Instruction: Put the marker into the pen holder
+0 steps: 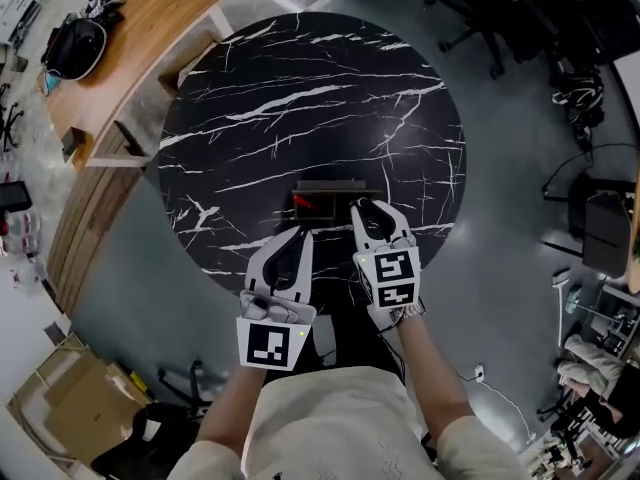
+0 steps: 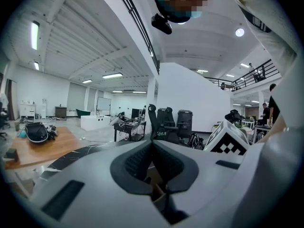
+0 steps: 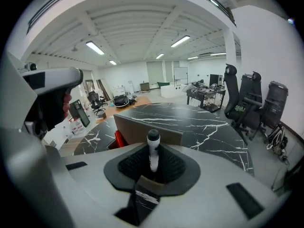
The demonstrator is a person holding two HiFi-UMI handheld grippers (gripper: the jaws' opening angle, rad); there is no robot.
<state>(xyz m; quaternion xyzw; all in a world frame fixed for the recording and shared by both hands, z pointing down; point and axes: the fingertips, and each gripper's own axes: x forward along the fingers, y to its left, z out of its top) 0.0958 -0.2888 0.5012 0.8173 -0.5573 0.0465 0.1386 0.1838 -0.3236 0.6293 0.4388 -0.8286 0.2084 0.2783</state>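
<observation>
A white marker with a black cap (image 3: pixel 153 152) stands upright between the pads of my right gripper (image 3: pixel 153 161), which is shut on it. Just beyond it is the pen holder (image 3: pixel 151 130), a low dark rectangular box with a red thing (image 3: pixel 119 139) inside at its left end. In the head view the pen holder (image 1: pixel 342 188) sits near the table's near edge, and my right gripper (image 1: pixel 365 208) hangs right at its near right side. My left gripper (image 1: pixel 299 235) is just short of the holder; its fingers (image 2: pixel 137 161) meet at the tips with nothing between them.
The round black marble table (image 1: pixel 300 98) stretches away beyond the holder. A wooden desk (image 1: pixel 140 38) with a dark bag (image 1: pixel 75 48) stands at the back left. Office chairs (image 1: pixel 490 18) are at the back right, cardboard boxes (image 1: pixel 70 398) on the floor at the near left.
</observation>
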